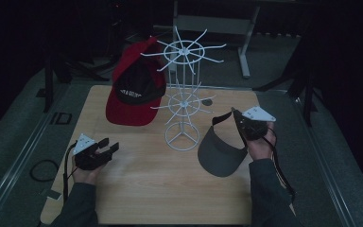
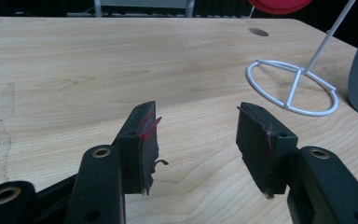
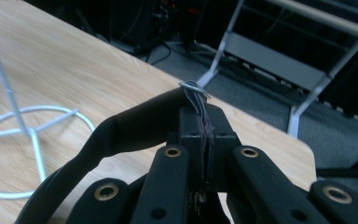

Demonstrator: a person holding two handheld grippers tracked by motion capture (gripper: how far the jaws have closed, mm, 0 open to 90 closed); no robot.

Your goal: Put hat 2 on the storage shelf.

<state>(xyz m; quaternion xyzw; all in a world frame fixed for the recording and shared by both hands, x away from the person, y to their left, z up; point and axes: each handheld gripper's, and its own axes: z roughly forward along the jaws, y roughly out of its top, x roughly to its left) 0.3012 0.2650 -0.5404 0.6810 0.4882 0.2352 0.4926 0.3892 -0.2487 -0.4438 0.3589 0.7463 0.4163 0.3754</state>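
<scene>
Support surface: wooden table (image 1: 137, 189), light grain, rectangular with rounded corners.
Cable hole: a small round opening (image 1: 207, 101) in the tabletop near the far edge, right of centre.
White wire rack (image 1: 181, 140): stands upright on a ring base at mid-table; its spoked tiers rise above.
Red cap (image 1: 131, 97): at the far left of the tabletop; whether its brim rests on the wood cannot be told.
Grey visor (image 1: 220, 153): right of the rack base; its brim is low over the wood, contact unclear.
Surface marks: a pale scuff (image 2: 4, 130) runs along the grain.
</scene>
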